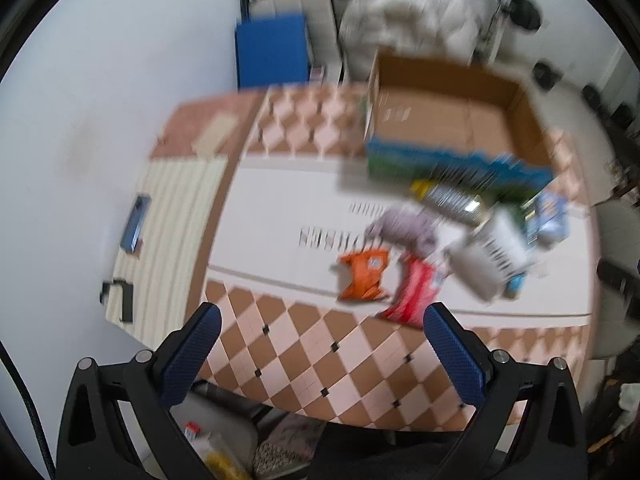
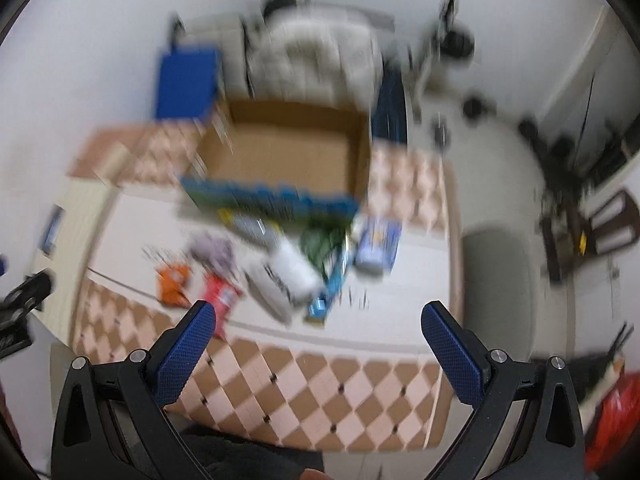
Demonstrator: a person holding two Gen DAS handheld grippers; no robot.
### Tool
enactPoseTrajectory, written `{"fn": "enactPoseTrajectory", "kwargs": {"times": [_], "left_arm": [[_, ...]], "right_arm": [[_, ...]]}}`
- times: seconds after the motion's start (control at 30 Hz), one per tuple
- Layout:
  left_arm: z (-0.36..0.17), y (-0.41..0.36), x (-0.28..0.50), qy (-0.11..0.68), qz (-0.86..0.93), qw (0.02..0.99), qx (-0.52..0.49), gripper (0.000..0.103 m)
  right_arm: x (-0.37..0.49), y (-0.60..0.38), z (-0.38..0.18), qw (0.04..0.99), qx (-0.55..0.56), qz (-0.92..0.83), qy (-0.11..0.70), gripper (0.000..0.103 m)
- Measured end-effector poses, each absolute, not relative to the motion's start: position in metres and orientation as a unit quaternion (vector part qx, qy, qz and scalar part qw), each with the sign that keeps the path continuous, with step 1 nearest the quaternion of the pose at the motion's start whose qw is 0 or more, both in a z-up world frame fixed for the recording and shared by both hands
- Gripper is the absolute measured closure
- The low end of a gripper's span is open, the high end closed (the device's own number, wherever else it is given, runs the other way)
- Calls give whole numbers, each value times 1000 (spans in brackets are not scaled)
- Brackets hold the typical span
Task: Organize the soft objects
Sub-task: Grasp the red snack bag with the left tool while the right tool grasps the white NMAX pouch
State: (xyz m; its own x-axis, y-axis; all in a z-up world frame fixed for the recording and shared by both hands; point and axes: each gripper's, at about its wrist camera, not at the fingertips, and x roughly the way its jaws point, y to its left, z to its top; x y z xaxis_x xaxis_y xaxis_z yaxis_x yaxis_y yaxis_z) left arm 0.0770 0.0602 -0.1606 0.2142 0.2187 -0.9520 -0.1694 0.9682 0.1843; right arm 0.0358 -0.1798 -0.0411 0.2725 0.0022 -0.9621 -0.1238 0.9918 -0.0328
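Both views are blurred. Soft packets lie on the table: an orange pouch (image 1: 363, 274) (image 2: 173, 278), a red pouch (image 1: 412, 294) (image 2: 219, 296), a grey-lilac cloth (image 1: 402, 227) (image 2: 212, 250), a white bag (image 1: 490, 254) (image 2: 286, 276), a blue-white pack (image 1: 550, 216) (image 2: 378, 246) and a green pack (image 2: 324, 246). An open cardboard box (image 1: 440, 120) (image 2: 284, 152) stands behind them. My left gripper (image 1: 320, 316) is open and empty, above the near table edge. My right gripper (image 2: 318, 314) is open and empty, held high before the pile.
The table has a checkered cloth (image 1: 320, 364) (image 2: 320, 392) with a white middle. A phone (image 1: 136, 224) and a black clip (image 1: 118, 300) lie at the table's left. A blue panel (image 1: 272, 50) and a white padded chair (image 1: 408, 20) stand behind.
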Motion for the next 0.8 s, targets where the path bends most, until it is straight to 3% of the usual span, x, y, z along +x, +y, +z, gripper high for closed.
{"fn": "enactPoseTrajectory", "kwargs": {"times": [0.27, 0.43, 0.53, 0.57, 0.67, 0.8], "left_arm": [[-277, 53, 105, 679, 128, 722, 30, 0], [-306, 53, 112, 698, 128, 703, 42, 0], [-319, 48, 117, 710, 110, 694, 47, 0], [-322, 45, 119, 715, 99, 691, 45, 0], [-330, 31, 125, 725, 59, 685, 41, 0], [-347, 8, 136, 739, 10, 672, 37, 0]], "right_arm": [[123, -202, -235, 666, 175, -59, 723, 0], [145, -187, -295, 635, 207, -103, 737, 0], [153, -180, -316, 632, 187, -114, 744, 1], [153, -178, -321, 630, 170, -110, 750, 9], [147, -179, -325, 633, 124, -63, 762, 18], [119, -184, -329, 611, 1, 14, 792, 19]]}}
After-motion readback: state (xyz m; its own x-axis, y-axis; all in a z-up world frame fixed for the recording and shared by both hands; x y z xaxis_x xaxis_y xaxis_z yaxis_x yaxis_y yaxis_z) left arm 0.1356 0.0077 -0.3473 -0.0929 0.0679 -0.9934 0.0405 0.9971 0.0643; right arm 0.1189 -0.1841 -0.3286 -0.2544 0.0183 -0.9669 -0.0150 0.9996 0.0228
